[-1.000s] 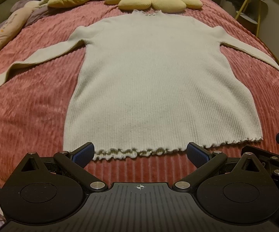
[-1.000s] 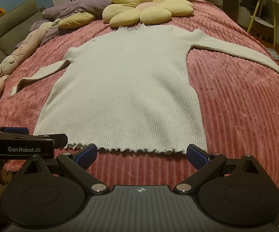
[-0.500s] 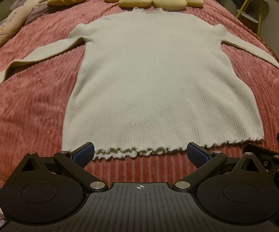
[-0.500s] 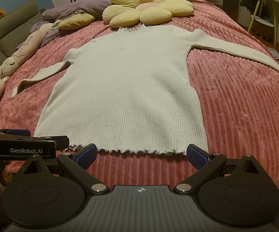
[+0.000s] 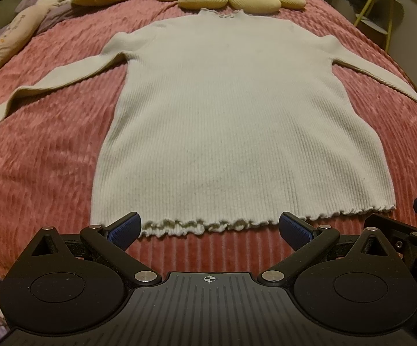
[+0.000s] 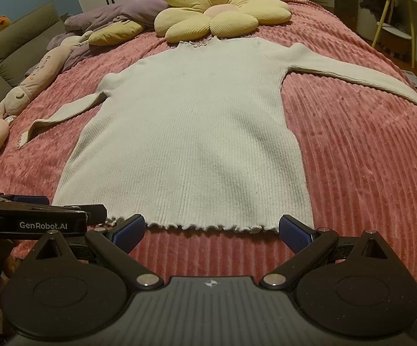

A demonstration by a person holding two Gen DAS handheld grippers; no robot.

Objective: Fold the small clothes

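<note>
A cream ribbed long-sleeved sweater (image 5: pixel 225 121) lies flat on the pink bedspread (image 5: pixel 41 155), sleeves spread, ruffled hem nearest me. It also shows in the right wrist view (image 6: pixel 191 132). My left gripper (image 5: pixel 209 226) is open and empty, its blue pads just short of the hem's left half. My right gripper (image 6: pixel 211 227) is open and empty at the hem's right half. Each gripper appears at the edge of the other's view, the right one (image 5: pixel 410 230) and the left one (image 6: pixel 35 216).
A yellow flower cushion (image 6: pixel 222 14) and purple bedding (image 6: pixel 116 14) lie beyond the collar. A plush toy (image 6: pixel 35 77) lies along the bed's left side, next to a grey sofa (image 6: pixel 3 57). A small side table (image 6: pixel 396 14) stands at the far right.
Both grippers have moved slightly forward toward the hem. The sweater has not moved.
</note>
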